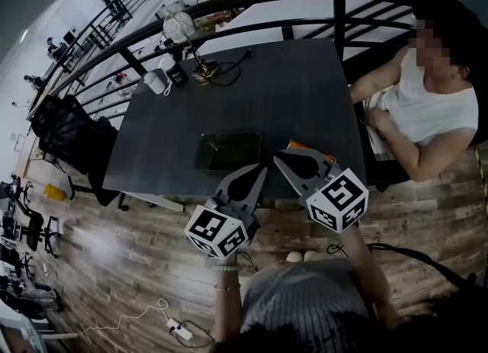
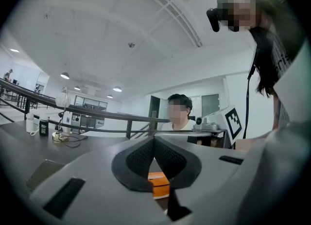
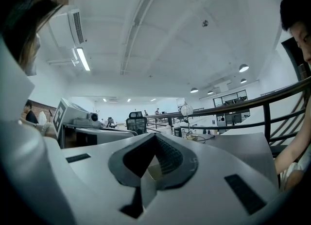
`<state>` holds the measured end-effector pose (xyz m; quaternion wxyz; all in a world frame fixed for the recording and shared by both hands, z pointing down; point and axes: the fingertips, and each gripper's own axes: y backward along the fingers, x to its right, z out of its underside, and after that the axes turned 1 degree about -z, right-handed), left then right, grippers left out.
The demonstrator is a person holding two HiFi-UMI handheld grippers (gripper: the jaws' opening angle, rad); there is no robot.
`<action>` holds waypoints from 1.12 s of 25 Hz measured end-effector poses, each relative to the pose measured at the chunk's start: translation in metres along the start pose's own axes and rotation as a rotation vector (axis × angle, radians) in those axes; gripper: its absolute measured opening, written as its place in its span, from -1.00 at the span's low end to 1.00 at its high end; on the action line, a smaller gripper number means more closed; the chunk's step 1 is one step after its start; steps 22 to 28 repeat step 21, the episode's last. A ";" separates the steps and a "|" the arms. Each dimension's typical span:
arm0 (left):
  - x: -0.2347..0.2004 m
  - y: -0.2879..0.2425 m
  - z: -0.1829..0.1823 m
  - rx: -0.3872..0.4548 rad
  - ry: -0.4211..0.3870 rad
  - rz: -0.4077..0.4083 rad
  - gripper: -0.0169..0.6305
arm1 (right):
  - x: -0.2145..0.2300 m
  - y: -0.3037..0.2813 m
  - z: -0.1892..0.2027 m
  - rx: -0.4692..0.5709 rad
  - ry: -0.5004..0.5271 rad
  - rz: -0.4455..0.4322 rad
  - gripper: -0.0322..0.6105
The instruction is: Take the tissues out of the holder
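Holder (image 1: pixel 227 151): dark, rectangular, at table's (image 1: pixel 305 92) near edge; no tissues discernible inside or out. Left gripper (image 1: pixel 259 170) and right gripper (image 1: pixel 279 159): jaws pressed together, nothing pinched, just right of holder. Progress: undeterminable.

Open-plan office, upper gallery level. Dark meeting table (image 1: pixel 305 92) at centre; desk lamp (image 1: pixel 179 27), mug (image 1: pixel 156 81) and cable (image 1: pixel 229 69) at its 11 o'clock corner. Black mesh office chair (image 1: pixel 65 134) at 9 o'clock. Black railing (image 1: pixel 252 1) curves from 10 to 1 o'clock, lower floor (image 1: pixel 46 8) beyond it. More wheeled chairs (image 1: pixel 30 229) at 8 o'clock edge. Wood-plank floor (image 1: pixel 114 267), power strip (image 1: pixel 181 332) at 7 o'clock. Right gripper view: high white ceiling, round lights (image 3: pixel 244 68), strip light (image 3: pixel 82 59), air-conditioning unit (image 3: pixel 77 25).
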<state>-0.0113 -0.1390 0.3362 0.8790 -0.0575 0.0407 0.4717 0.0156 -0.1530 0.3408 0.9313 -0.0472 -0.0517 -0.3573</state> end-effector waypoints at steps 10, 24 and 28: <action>-0.007 0.003 -0.003 0.007 -0.009 -0.009 -0.92 | 0.000 -0.001 -0.004 0.029 0.012 -0.015 -0.86; -0.005 0.003 -0.004 0.004 -0.022 -0.007 -0.92 | -0.002 -0.002 -0.002 0.029 0.014 -0.021 -0.86; -0.005 0.003 -0.004 0.004 -0.022 -0.007 -0.92 | -0.002 -0.002 -0.002 0.029 0.014 -0.021 -0.86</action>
